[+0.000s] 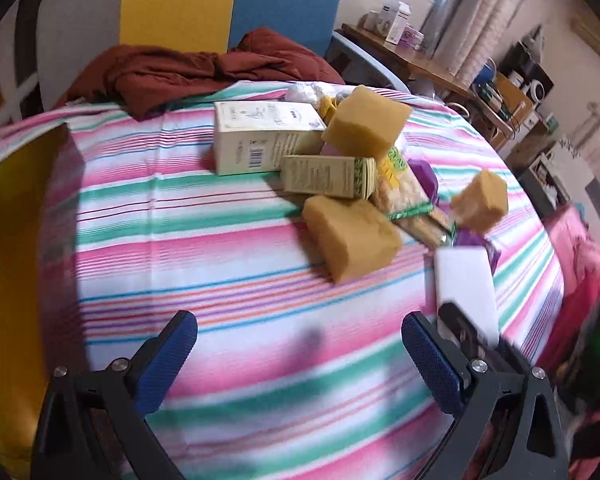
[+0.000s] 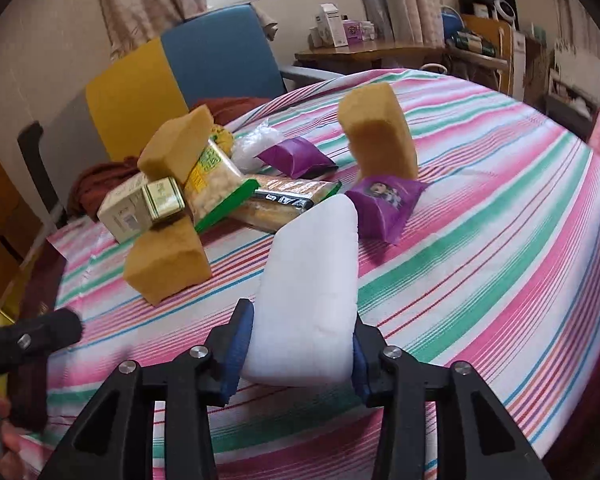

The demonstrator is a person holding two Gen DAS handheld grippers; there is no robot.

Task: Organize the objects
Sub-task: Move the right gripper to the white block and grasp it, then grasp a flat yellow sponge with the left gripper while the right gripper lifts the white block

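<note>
Currently, left wrist view: left gripper (image 1: 300, 356) has its blue-padded fingers (image 1: 168, 360) wide apart, nothing between them, hovering over the pink, green and white striped cloth (image 1: 220, 240) covering the desk. Ahead sits the clutter: large cream cardboard box (image 1: 260, 140), small green-and-cream carton (image 1: 328, 176) leaning on it, one tan foam sponge block (image 1: 364, 124) perched on top of the pile, another tan sponge block (image 1: 350, 236) lying on the cloth nearest the gripper, a third standing sponge block (image 1: 480, 200) off to the right. White soft foam block (image 1: 466, 288) shows at the right edge, held by the other tool. Rust-red crumpled cloth (image 1: 180, 72) lies behind, at the blue-and-yellow chair (image 1: 228, 4). Right wrist view: right gripper (image 2: 300, 352) has its fingers clamped on the near end of the white block (image 2: 312, 292), pads pressing both sides; the block sticks out forward, and whether it is lifted clear I cannot tell. Beyond it are two purple snack packets (image 2: 384, 208), a clear-wrapped biscuit pack (image 2: 284, 204) and a green-edged cracker bag (image 2: 216, 188). Step in hand, as I judge it: grasp on the white block just made, sorting barely started. Next move likely calls for lifting it clear without clipping the purple packet just beside it, then carrying it to a chosen spot, while the free left tool takes the nearest sponge.
</note>
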